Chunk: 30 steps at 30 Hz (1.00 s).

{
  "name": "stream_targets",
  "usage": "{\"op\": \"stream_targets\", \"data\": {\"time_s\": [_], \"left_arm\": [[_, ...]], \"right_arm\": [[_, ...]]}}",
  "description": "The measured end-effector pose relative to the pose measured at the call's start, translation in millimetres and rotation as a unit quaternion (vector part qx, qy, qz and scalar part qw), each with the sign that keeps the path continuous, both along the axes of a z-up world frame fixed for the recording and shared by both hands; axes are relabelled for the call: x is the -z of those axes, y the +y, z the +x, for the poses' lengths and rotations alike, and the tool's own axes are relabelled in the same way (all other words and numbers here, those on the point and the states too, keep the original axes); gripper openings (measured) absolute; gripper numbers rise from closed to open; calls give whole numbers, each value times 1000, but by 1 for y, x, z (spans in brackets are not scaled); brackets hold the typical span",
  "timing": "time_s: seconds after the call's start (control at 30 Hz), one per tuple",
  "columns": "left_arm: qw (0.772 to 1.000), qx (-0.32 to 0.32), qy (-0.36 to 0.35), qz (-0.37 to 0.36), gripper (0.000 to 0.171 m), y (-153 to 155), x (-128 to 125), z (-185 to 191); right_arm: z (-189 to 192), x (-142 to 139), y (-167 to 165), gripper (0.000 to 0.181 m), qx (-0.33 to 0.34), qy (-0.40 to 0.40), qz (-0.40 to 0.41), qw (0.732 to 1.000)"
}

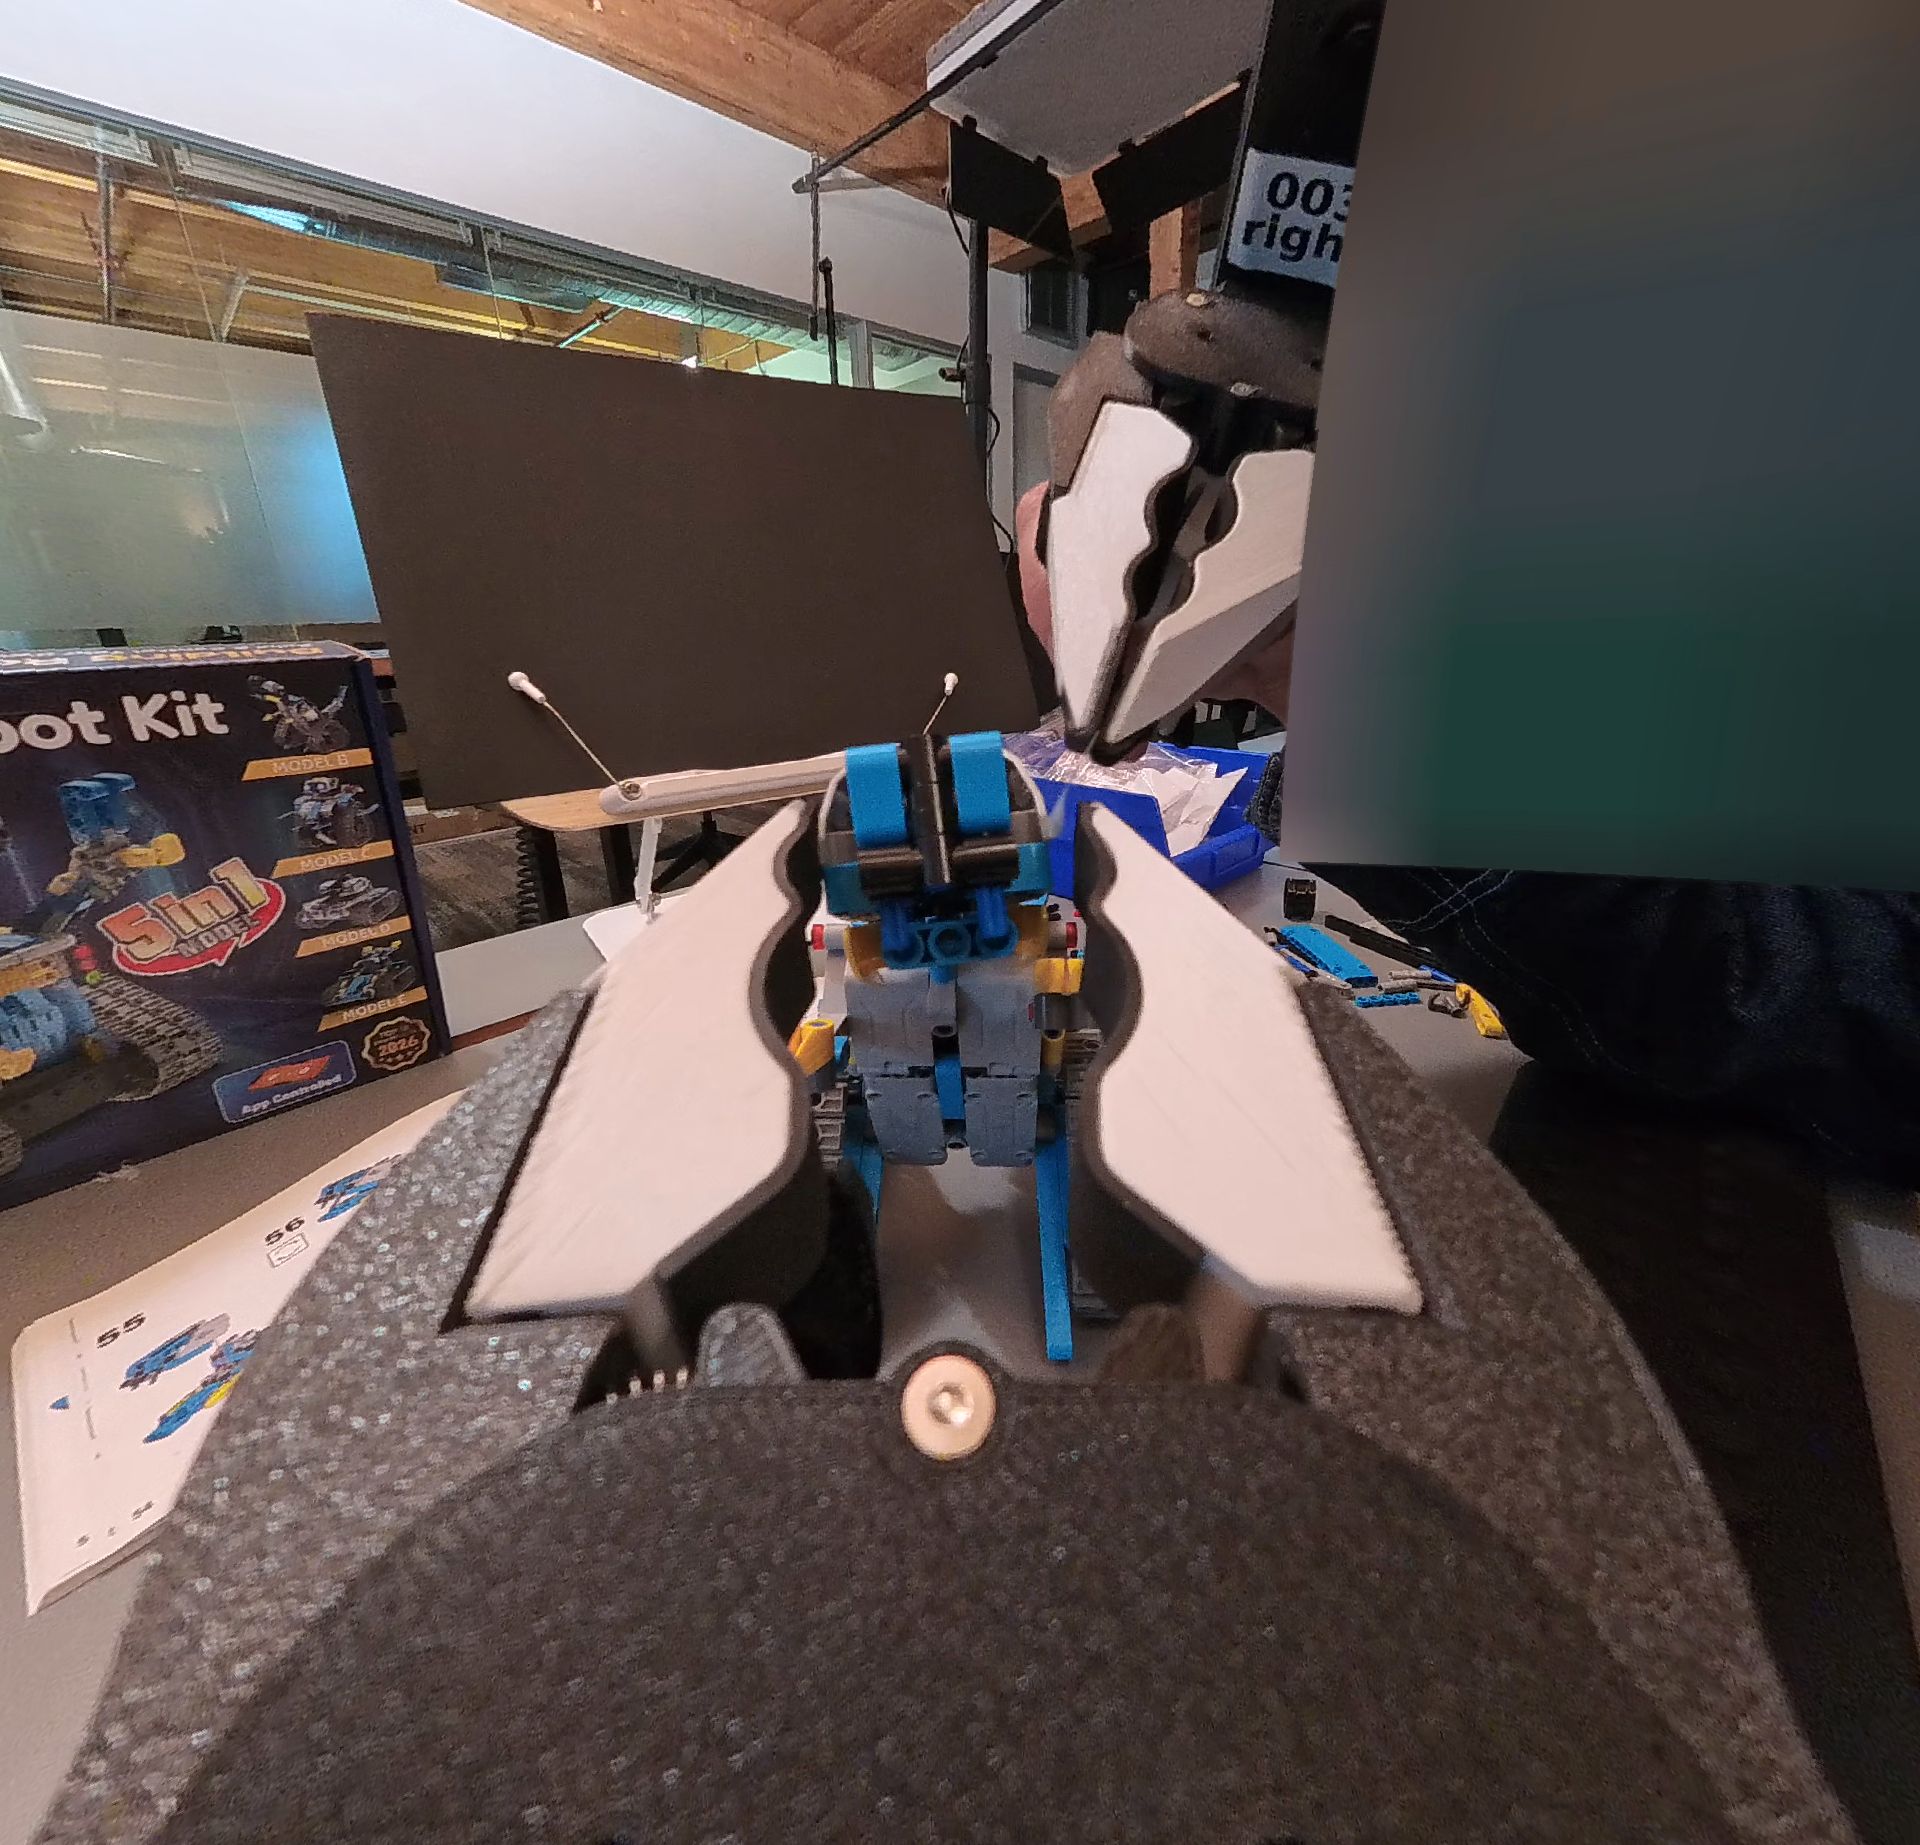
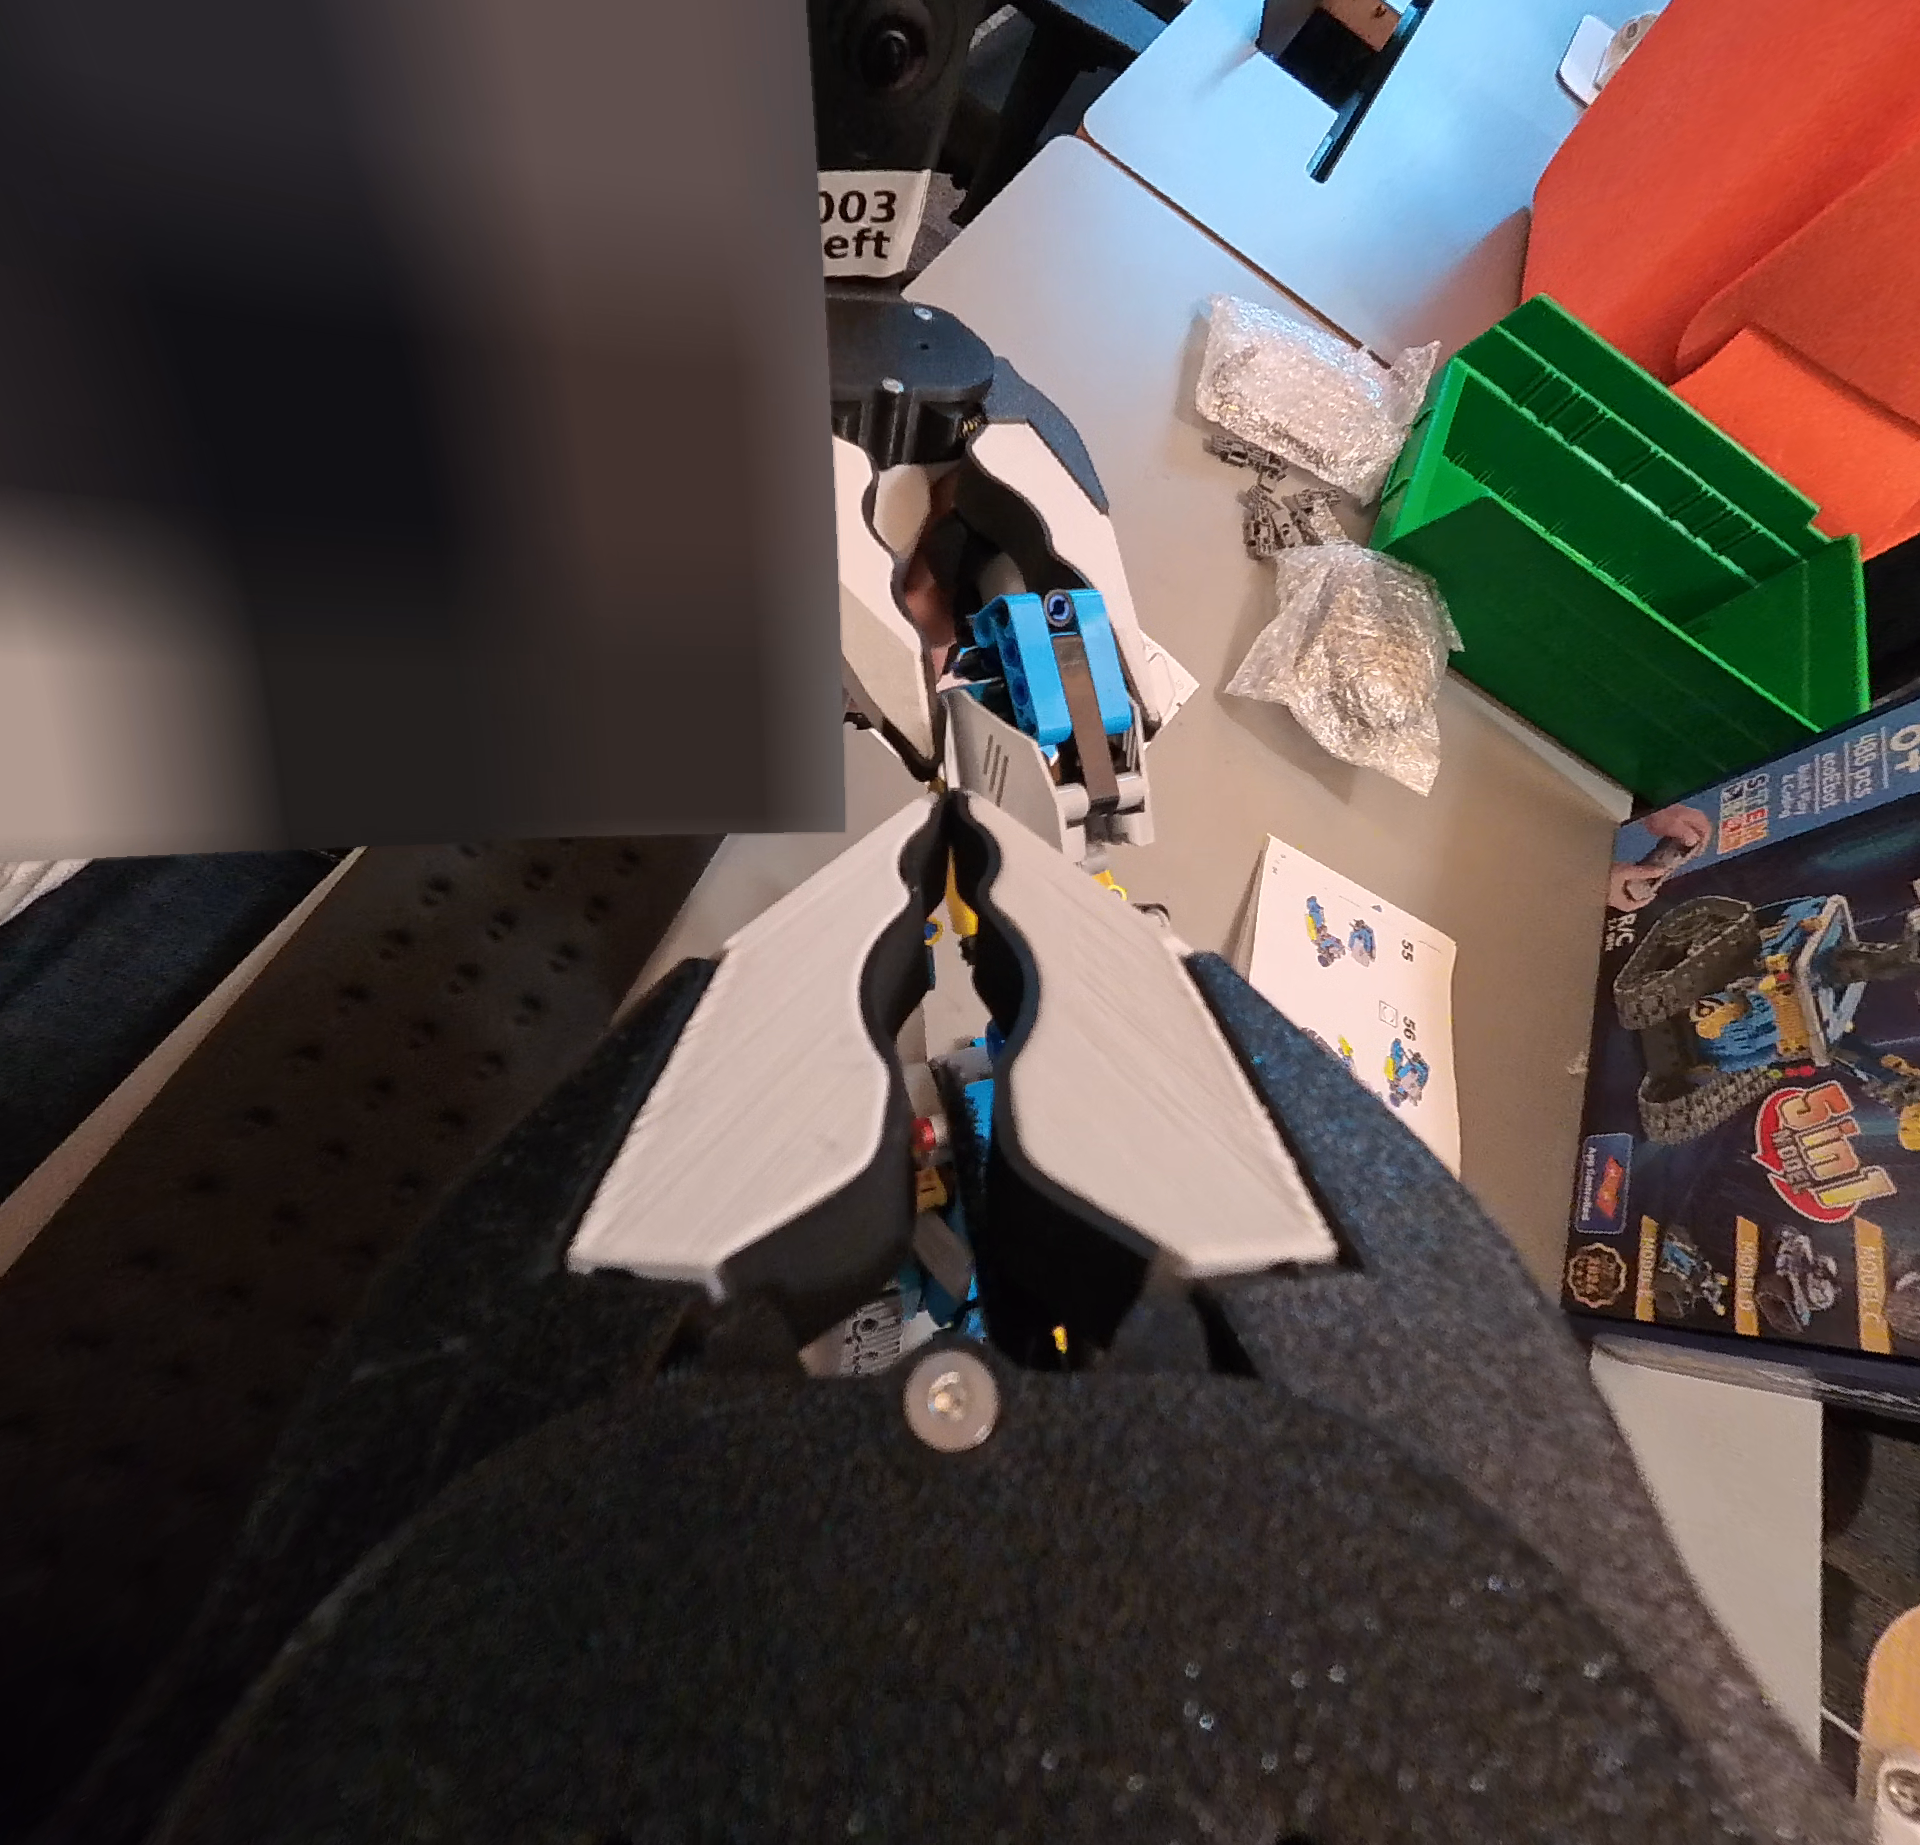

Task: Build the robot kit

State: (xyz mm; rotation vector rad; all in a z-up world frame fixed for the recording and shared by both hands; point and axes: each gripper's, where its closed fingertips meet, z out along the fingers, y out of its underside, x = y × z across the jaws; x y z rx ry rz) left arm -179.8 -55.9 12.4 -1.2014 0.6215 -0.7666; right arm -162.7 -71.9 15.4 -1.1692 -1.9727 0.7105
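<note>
A blue, grey and yellow brick robot model (image 1: pixel 940 974) stands upright between the fingers of my left gripper (image 1: pixel 943 829), which close on its sides. The right wrist view shows the same model (image 2: pixel 1049 673) in the left gripper (image 2: pixel 1039 715). My right gripper (image 2: pixel 945 824) has its tips together just short of the model's grey shell. A small yellow piece (image 2: pixel 961 912) shows in the gap behind the tips; I cannot tell whether it is held. In the left wrist view the right gripper (image 1: pixel 1091 741) hangs above and behind the model, over a blue bin (image 1: pixel 1205 829).
The kit box (image 1: pixel 208 912) stands at the left, and the open instruction booklet (image 1: pixel 125 1432) lies before it. Loose blue and yellow parts (image 1: pixel 1371 969) lie at the right. A green bin (image 2: pixel 1621 548) and bags of parts (image 2: pixel 1340 652) sit beyond the model. A black board (image 1: pixel 665 569) stands behind. The grippers are tip to tip, or close to it.
</note>
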Motion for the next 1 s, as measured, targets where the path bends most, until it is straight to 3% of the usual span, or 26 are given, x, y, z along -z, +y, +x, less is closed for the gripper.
{"op": "stream_targets", "data": {"time_s": [0.37, 0.6, 0.77, 0.87, 1.0], "left_arm": [[1000, -2, 3, 4, 44, -1, 0, -1], [999, -16, 41, 8, 44, 2, 10, 4], [998, -36, 52, 4, 43, 8, 12, -1], [999, -24, 43, -5, 43, 7, 12, -1], [1000, -1, 25, -17, 43, 4, 12, -1]], "right_arm": [[0, 0, -5, 0, -16, 2, -21, 1000], [2, 2, -8, 0, -18, -7, -23, 1000], [8, 5, -34, 0, -39, -31, -25, 998], [16, 0, -33, 0, -8, -26, -12, 1000], [27, -6, -39, 0, -29, 0, -91, 995]]}}
